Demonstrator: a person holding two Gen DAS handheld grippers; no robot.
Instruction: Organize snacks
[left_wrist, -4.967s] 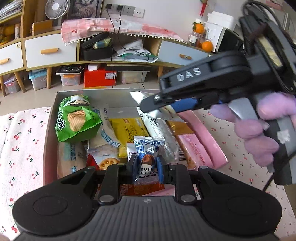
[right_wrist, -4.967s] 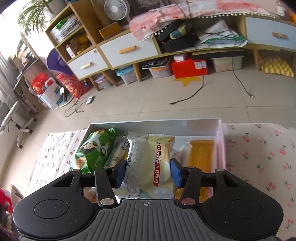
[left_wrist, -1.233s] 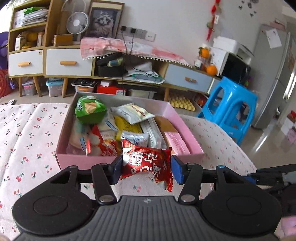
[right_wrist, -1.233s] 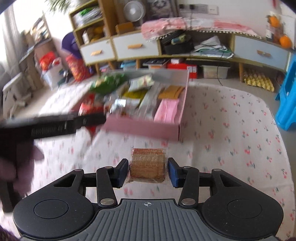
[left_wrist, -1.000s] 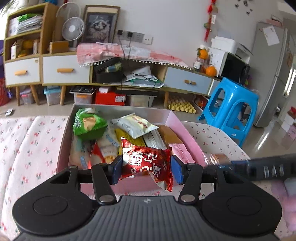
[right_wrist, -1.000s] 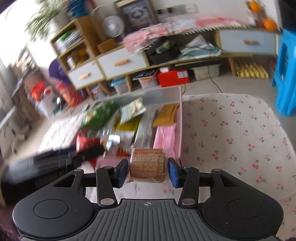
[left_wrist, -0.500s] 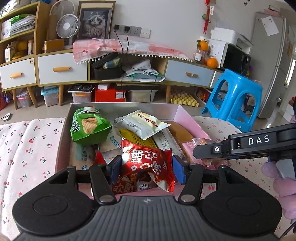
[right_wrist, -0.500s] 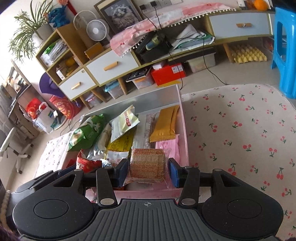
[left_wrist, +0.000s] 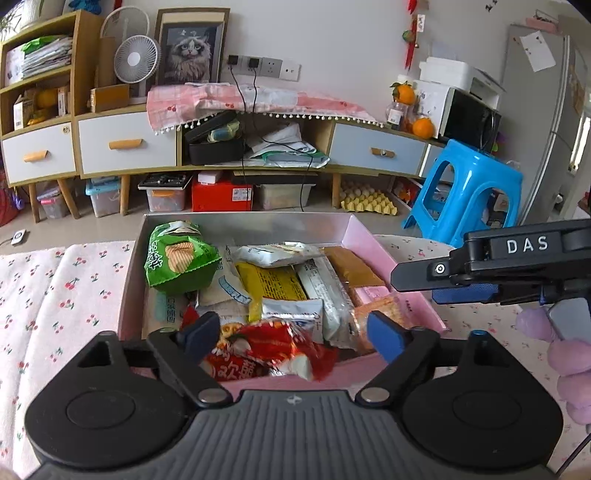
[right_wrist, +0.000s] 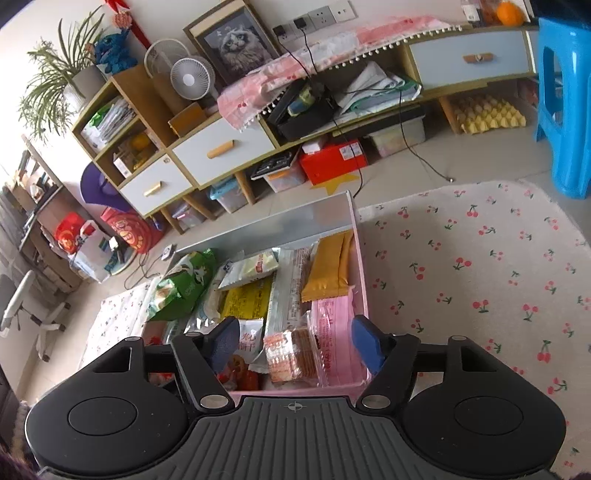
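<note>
A pink box (left_wrist: 399, 280) full of snacks lies on the cherry-print cloth. My left gripper (left_wrist: 293, 330) hangs over its near edge, jaws opening wide. The red snack packet (left_wrist: 266, 350) lies loose below them in the box, clear of both pads. My right gripper (right_wrist: 294, 339) is over the box's near right corner, jaws opening too. The clear pack of crackers (right_wrist: 291, 354) rests in the box between its pads, untouched. From the left wrist view the right gripper (left_wrist: 424, 291) comes in from the right, with the crackers (left_wrist: 380, 308) beneath it.
A green chips bag (left_wrist: 177, 262) sits at the box's far left, with yellow, silver and orange packets beside it. A gloved hand (left_wrist: 569, 354) holds the right gripper. A blue stool (left_wrist: 469, 195) stands beyond the table (right_wrist: 480, 277); a low cabinet lines the wall.
Both grippers carried their packets over the box and opened. The red packet dropped from the left jaws and the crackers from the right jaws into the box.
</note>
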